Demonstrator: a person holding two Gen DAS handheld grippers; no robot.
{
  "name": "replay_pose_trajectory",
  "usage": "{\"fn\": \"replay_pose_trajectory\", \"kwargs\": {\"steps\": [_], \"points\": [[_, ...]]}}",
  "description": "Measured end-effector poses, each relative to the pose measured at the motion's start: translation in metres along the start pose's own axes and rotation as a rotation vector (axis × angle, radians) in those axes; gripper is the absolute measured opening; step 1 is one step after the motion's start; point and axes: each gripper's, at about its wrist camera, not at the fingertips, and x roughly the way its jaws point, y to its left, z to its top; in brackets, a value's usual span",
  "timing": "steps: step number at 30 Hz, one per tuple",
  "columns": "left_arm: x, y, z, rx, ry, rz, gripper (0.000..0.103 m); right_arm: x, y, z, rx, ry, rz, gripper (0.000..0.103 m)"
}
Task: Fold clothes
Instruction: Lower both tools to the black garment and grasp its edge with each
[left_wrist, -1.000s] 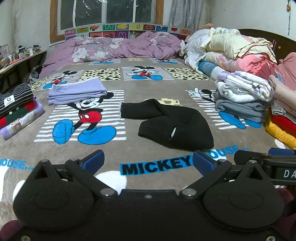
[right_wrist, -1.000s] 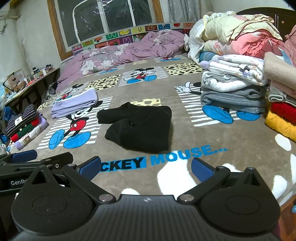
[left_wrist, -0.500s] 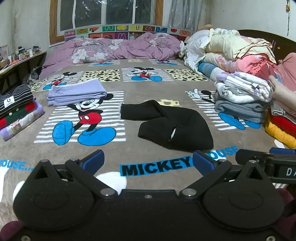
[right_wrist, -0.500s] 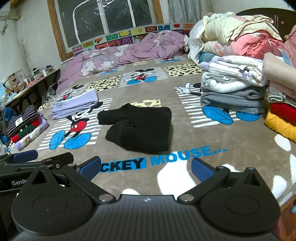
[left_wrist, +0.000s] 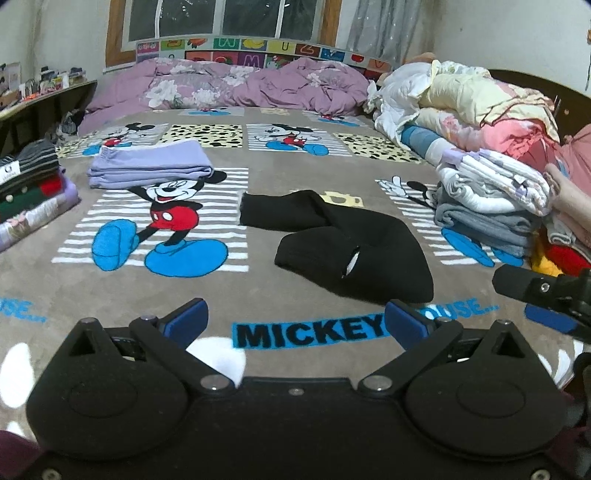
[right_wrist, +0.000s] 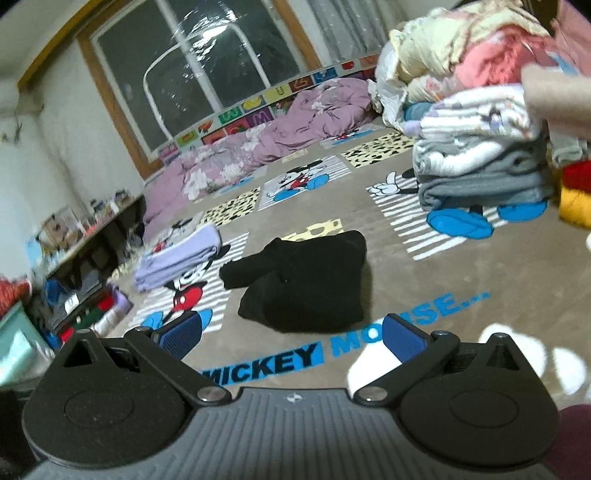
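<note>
Left wrist: black garment ahead, my jaws wide apart, nothing held.
My left gripper (left_wrist: 295, 325) hovers over the Mickey blanket (left_wrist: 122, 295). Black garment (left_wrist: 343, 243) lies crumpled just beyond my fingertips (left_wrist: 188, 317). Folded lilac piece (left_wrist: 151, 164) farther back left; folded stack (left_wrist: 487, 199) on right. Right gripper (left_wrist: 546, 299) pokes in at right edge.

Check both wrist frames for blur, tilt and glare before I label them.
Left wrist: sharp and level, fisheye bowing at the edges, black garment crisp, left tongs open. Right wrist: tilted, motion smear on the clothes stack at right, bright glare streaks on the window, right tongs open.
</note>
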Motion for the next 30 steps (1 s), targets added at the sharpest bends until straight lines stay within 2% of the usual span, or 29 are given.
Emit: {"fn": "replay_pose_trajectory", "kwargs": {"steps": [4, 10, 16, 24, 28, 30], "points": [[0.013, 0.004, -0.002, -0.011, -0.029, 0.014, 0.103, 0.018, -0.022, -0.004, 0.064, -0.027, 0.021, 0.103], [0.044, 0.008, 0.004, -0.018, 0.090, 0.016, 0.103, 0.059, -0.048, -0.014, 0.117, -0.005, 0.077, 0.103], [0.059, 0.001, 0.007, 0.004, 0.087, 0.019, 0.103, 0.083, -0.065, -0.019, 0.140, -0.034, 0.145, 0.103], [0.084, -0.028, 0.030, 0.072, 0.060, -0.044, 0.101, 0.102, -0.095, -0.016, 0.270, -0.039, 0.248, 0.103], [0.104, -0.045, 0.046, 0.105, 0.064, -0.067, 0.089, 0.106, -0.116, -0.015, 0.391, -0.047, 0.283, 0.103], [0.118, -0.048, 0.056, 0.103, 0.074, -0.069, 0.087, 0.107, -0.125, -0.014, 0.434, -0.053, 0.298, 0.103]]}}
